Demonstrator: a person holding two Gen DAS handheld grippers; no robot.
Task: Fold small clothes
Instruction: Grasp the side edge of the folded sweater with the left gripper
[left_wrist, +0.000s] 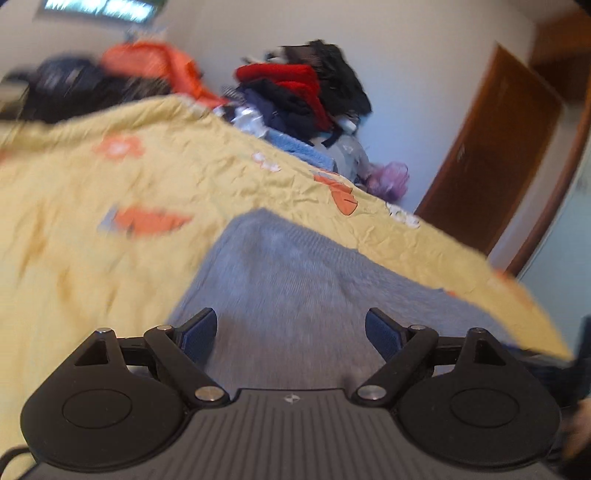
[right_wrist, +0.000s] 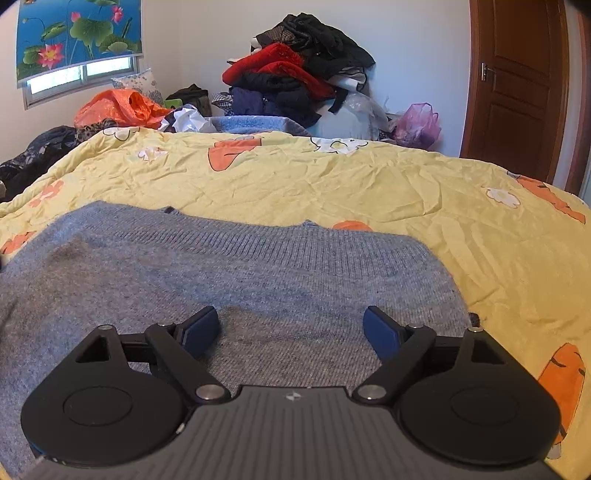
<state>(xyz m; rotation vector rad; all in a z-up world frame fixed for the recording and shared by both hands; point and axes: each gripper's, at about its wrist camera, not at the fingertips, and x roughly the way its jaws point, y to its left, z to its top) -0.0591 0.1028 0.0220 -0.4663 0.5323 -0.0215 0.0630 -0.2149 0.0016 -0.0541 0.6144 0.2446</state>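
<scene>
A grey-blue knitted sweater lies flat on a yellow quilt printed with orange carrots and white flowers. Its ribbed edge faces away from me. My right gripper is open and empty, just above the sweater's near part. The left wrist view is blurred and tilted. There the same sweater lies under my left gripper, which is open and empty. The sweater's near edge is hidden under both grippers.
A tall pile of red, black and navy clothes stands at the far side of the bed. An orange plastic bag lies at the far left and a purple bag at the far right. A brown door is on the right.
</scene>
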